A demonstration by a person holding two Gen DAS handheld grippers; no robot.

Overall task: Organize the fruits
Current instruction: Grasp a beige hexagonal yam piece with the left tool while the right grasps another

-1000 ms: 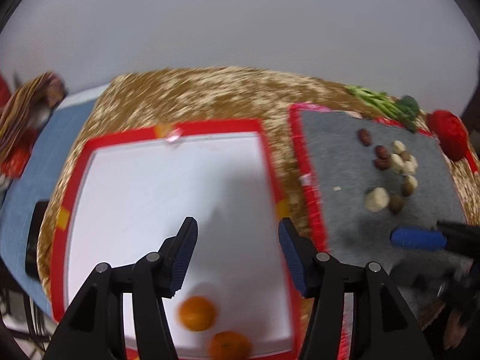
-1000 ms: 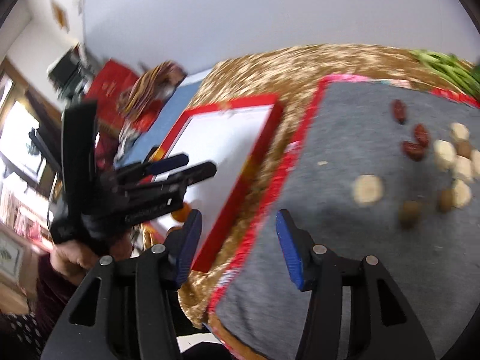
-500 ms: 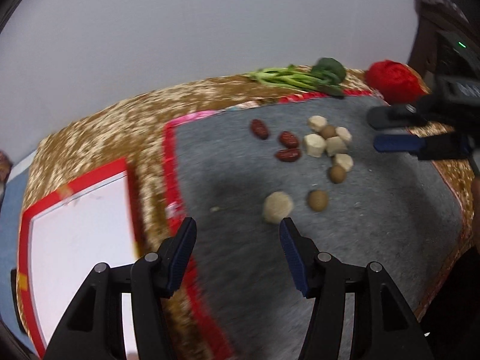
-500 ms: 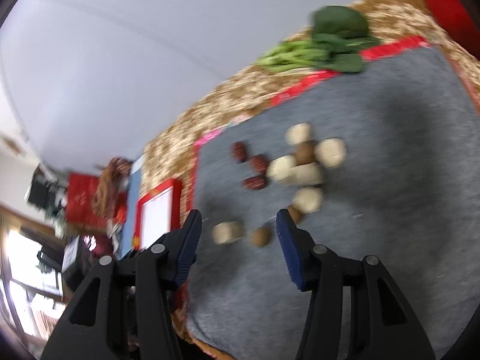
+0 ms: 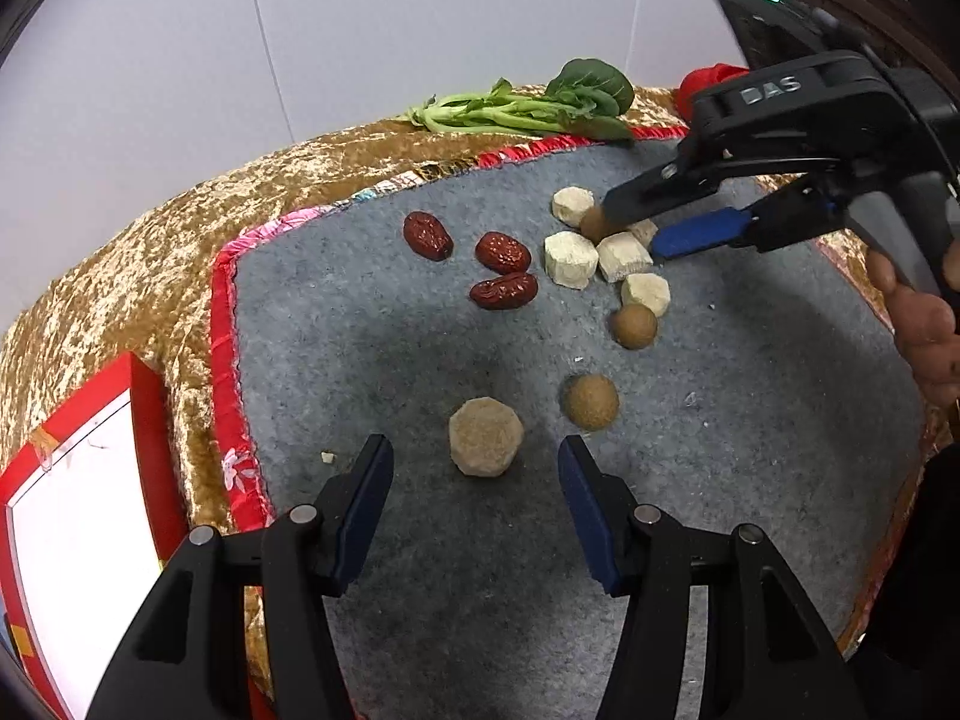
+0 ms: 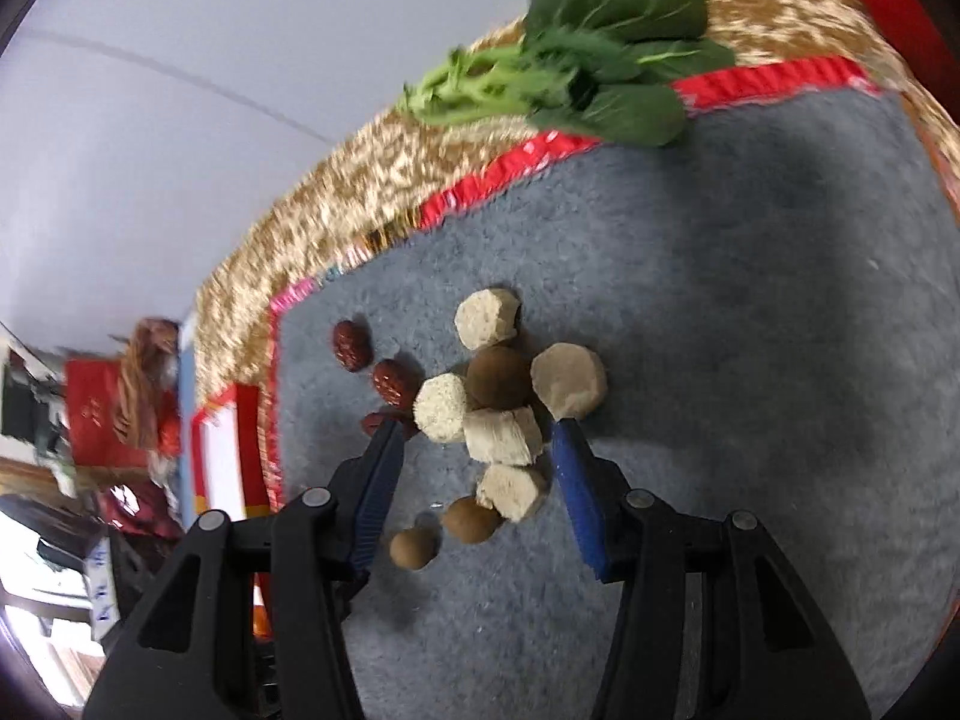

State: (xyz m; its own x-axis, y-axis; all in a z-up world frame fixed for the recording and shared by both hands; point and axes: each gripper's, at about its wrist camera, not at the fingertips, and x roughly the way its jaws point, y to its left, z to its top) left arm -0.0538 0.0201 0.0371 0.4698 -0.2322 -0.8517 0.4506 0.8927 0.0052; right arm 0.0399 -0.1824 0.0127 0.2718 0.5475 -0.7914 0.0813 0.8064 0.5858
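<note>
With both grippers spread and empty, left gripper [image 5: 474,480] brackets the tan faceted chunk [image 5: 485,437] on the grey felt mat [image 5: 372,360], likely lining up a grab; right gripper [image 6: 477,438] straddles the pale cube cluster [image 6: 503,435] beside the red dates [image 5: 503,253].

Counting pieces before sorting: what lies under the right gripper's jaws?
Under the right gripper: pale chunks and a brown round fruit on the grey mat. The lower jaw hides one chunk partly.
</note>
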